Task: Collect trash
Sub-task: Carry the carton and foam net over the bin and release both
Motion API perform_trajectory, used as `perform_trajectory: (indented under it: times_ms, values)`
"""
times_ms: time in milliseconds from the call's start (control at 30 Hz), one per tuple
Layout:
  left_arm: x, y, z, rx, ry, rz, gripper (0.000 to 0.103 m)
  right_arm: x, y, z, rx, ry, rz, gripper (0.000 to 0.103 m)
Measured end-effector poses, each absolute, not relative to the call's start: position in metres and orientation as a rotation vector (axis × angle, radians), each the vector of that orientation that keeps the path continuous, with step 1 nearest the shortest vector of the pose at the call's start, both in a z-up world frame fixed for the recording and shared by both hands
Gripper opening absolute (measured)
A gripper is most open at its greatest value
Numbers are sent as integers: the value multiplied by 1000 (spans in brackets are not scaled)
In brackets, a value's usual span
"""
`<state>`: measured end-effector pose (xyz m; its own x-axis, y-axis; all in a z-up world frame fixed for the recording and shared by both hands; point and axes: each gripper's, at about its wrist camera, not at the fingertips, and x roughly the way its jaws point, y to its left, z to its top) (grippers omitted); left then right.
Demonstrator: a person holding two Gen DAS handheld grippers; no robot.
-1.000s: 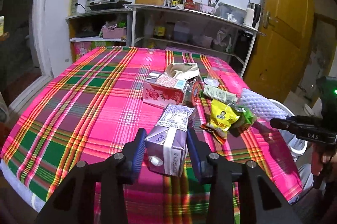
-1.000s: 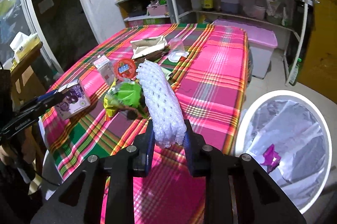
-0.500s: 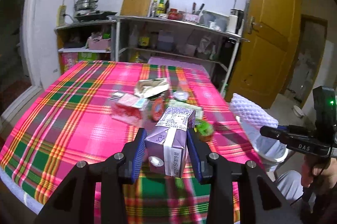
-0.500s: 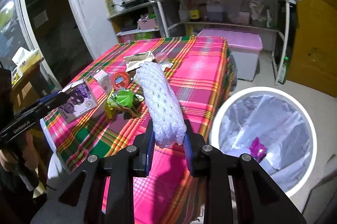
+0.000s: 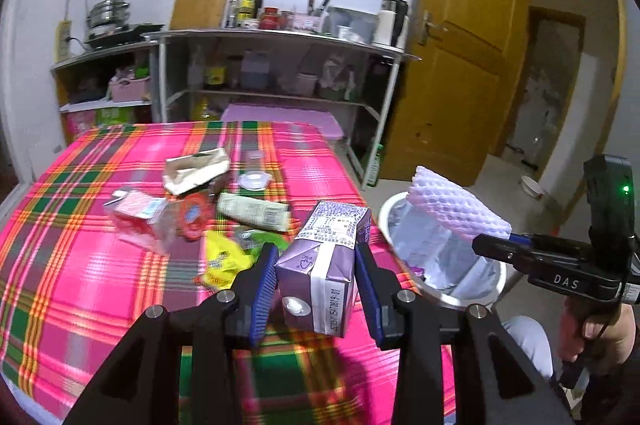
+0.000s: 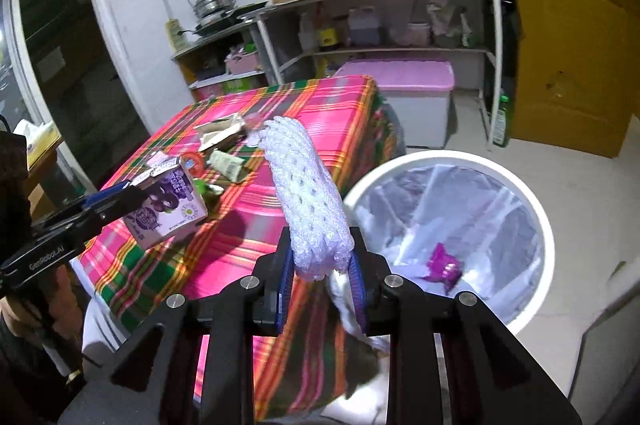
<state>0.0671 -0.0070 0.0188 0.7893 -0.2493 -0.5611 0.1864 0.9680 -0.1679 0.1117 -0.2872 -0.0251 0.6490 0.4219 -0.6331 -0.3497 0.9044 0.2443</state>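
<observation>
Carton (image 5: 326,267) clamped btwn left gripper (image 5: 316,289) pads.

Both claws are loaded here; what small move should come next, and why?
Probably carry the right claw a little further right, out over the open bin, before letting go. It is shut on the white foam net, which hangs beside the rim, not yet clearly above the liner. The left claw, shut on the purple carton, is still over the table and can follow.
</observation>
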Motion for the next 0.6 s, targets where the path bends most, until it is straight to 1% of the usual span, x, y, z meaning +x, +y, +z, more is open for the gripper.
perform_trajectory:
  times_ms: [600]
  values:
    - [109,-92,7,-44,673,-390,39,121,-356,-56,189,807,297,26]
